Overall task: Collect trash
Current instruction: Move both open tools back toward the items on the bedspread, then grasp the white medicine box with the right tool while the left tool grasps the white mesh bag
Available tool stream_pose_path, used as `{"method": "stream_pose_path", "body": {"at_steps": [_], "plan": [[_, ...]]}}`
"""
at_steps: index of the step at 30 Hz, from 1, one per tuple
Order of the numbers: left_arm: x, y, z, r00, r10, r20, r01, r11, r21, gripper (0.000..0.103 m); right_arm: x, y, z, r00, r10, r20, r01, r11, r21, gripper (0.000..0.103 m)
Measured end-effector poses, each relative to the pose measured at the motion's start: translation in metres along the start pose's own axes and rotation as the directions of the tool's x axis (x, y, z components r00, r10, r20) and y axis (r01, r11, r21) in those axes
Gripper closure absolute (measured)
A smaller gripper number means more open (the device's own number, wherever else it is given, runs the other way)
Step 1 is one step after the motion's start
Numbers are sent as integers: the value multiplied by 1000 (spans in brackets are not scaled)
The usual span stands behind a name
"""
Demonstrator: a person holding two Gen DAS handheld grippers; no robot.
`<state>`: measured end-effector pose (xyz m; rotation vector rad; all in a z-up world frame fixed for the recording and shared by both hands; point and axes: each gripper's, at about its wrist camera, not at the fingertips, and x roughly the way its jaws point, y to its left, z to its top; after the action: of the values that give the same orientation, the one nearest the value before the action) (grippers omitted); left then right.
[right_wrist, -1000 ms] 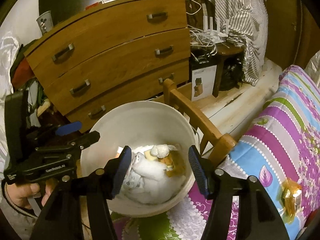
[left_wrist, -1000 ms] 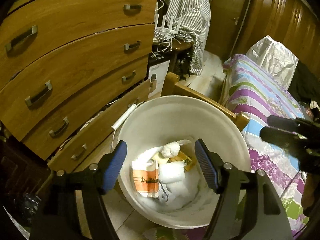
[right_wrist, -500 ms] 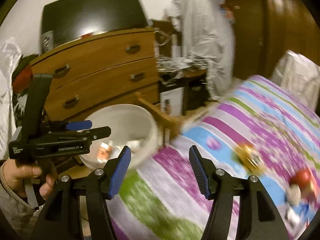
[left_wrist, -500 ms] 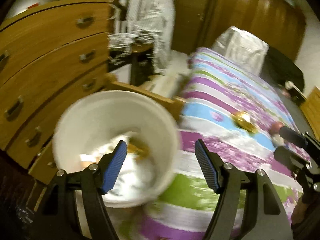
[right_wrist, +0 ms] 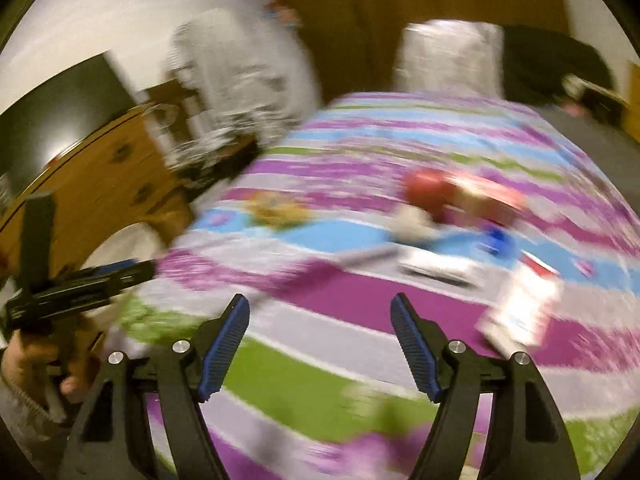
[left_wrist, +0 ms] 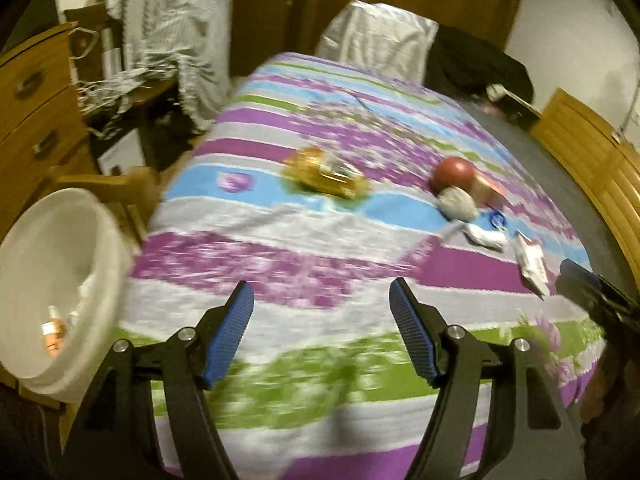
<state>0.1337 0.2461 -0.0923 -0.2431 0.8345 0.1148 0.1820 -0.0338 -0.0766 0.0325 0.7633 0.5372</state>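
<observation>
Lying scattered on the striped bed [left_wrist: 320, 240] are the bits of trash: a yellow wrapper [left_wrist: 326, 178], a red ball [left_wrist: 452, 174] with a pale wad [left_wrist: 456, 204] touching it, and a white packet [left_wrist: 530, 264] further right. At the bed's left corner stands the white bucket [left_wrist: 44, 248], trash already inside. Over the bed, the left tool [left_wrist: 322, 312] has its jaws apart, nothing between them. Equally empty, the right tool [right_wrist: 320, 316] is opening its jaws; that view is blurred.

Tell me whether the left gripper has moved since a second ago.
Yes. The left gripper has swung off the white bin, now at the view's left edge, and over the striped bedspread, open and empty.
</observation>
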Motion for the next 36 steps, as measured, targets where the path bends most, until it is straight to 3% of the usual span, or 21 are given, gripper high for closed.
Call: {"method": "stream_pose_path", "body": {"at_steps": [3,6,12,14,15,17,20,24,28,30,34,36], "plan": [[8,-21,-1,1000,-27,-14,28,999,25,36,3,-63,-7,986,-165,-4,164,980,116,29],[15,-38,0,999,-39,-25,40,999,37,36,28,-88,-3,956,-290,-36,292,947,130,21],[29,-69,4,998,-54,-42,57,996,70,36,98,-111,11,887,-434,-155,456,878,148,14],[35,-76,4,997,-64,-51,68,993,92,36,104,-112,6,892,-417,-175,441,888,131,14],[39,-82,5,996,-73,-60,80,991,110,36,106,-119,1,912,-364,-190,390,913,122,15],[48,-91,7,993,-90,-78,100,985,139,36,108,-121,-2,929,-300,-218,327,940,99,39],[67,-108,10,983,-136,-120,157,970,185,36,88,-137,-8,953,-206,-221,218,975,32,45],[100,-137,14,951,-237,-197,280,933,228,36,61,-161,-16,956,-129,-265,124,992,-37,45],[143,-168,20,923,-276,-269,341,910,236,36,32,-181,-27,953,-125,-276,123,992,-27,43],[163,-179,24,917,-275,-288,346,909,233,36,22,-189,-33,959,-108,-261,111,994,-1,42],[184,-198,34,931,-261,-256,327,909,260,28,20,-195,-38,967,-74,-244,80,997,14,42],[189,-207,32,925,-266,-271,338,901,272,23,21,-197,-40,968,-62,-243,68,998,15,42]]}}
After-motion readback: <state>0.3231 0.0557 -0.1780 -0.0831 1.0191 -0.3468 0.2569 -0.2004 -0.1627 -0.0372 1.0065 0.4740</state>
